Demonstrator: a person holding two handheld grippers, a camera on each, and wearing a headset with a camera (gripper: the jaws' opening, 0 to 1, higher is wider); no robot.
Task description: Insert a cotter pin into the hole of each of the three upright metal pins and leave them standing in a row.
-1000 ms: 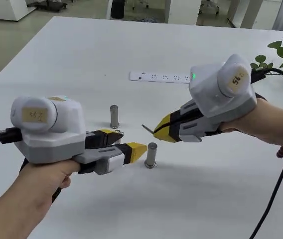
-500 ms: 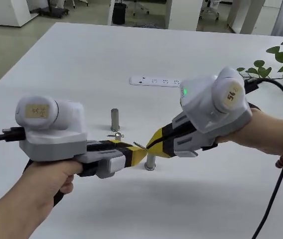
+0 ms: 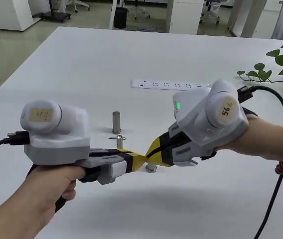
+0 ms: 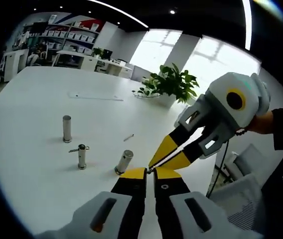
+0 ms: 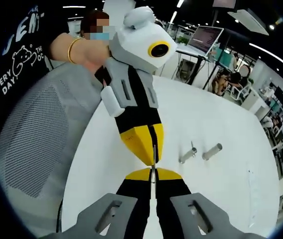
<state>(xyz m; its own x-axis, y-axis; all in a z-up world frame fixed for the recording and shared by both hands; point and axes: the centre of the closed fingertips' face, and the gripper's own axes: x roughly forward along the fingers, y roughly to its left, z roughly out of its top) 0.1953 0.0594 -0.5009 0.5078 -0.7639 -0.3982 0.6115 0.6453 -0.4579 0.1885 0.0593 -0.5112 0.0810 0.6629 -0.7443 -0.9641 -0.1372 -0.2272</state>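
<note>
Three upright metal pins stand on the white table [image 3: 81, 59]. The far pin [image 3: 116, 121] [image 4: 67, 128] is bare. The middle pin [image 3: 119, 142] [image 4: 82, 155] has a cotter pin through its top. The near pin [image 3: 151, 168] [image 4: 124, 161] sits just below the meeting yellow tips, mostly hidden in the head view. My left gripper [image 3: 140, 160] [image 4: 150, 172] and right gripper [image 3: 150, 152] [image 5: 152, 175] meet tip to tip. A thin cotter pin [image 5: 154, 157] runs between them, with both pairs of jaws shut on it.
A white power strip [image 3: 174, 84] [image 4: 94, 95] lies at the far side of the table. A potted plant [image 3: 276, 64] [image 4: 169, 82] stands at the right edge. Another loose cotter pin [image 4: 128, 137] lies on the table beyond the near pin.
The right gripper brought its cotter pin down and left to the left gripper's tips. The left jaws, apart a second ago, have shut on it above the near pin.
</note>
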